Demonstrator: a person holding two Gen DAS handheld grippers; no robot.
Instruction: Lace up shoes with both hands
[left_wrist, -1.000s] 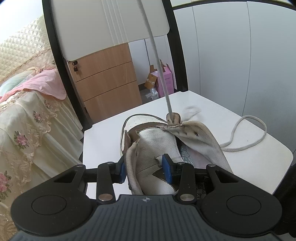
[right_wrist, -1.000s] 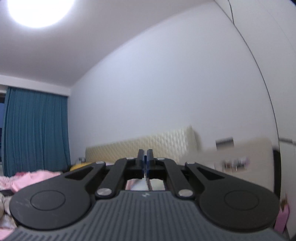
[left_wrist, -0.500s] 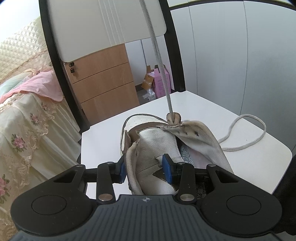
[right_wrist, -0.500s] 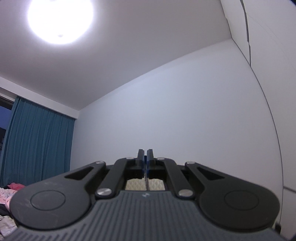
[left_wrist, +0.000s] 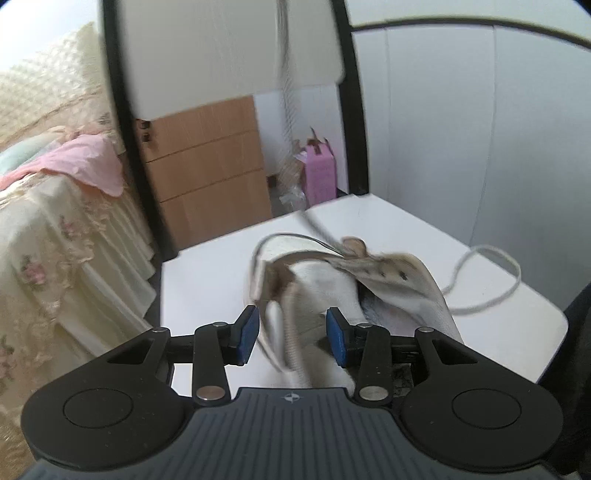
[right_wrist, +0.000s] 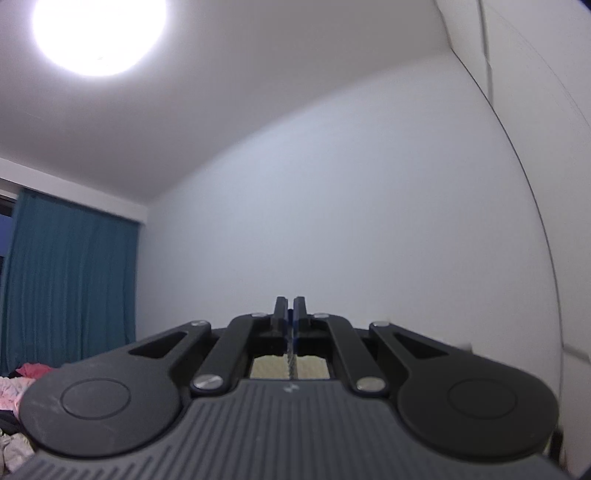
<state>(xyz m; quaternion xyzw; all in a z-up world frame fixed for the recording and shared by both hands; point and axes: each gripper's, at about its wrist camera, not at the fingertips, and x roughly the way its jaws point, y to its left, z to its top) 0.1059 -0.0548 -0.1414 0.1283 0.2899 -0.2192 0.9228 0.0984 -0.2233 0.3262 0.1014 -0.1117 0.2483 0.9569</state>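
Table (left_wrist: 221, 280): shoe (left_wrist: 332, 288) on it, toe away from you. Your L gripper (left_wrist: 291, 330) spread wide astride heel end. Lace (left_wrist: 286, 92) runs up from eyelet flap; R gripper (right_wrist: 290, 314) pinches lace overhead. L nearer shoe.

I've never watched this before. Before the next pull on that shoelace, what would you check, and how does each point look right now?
1. Right gripper pinching the lace: ok, jaws shut with the cord between them.
2. Left gripper steadying the shoe: not ok, jaws open either side of it, not clamped.
3. Lace running up from the eyelet: ok, though blurred.
4. Spare lace end on the table: ok, lying in a loose loop.
5. Shoe sitting still: cannot tell, the picture is smeared.
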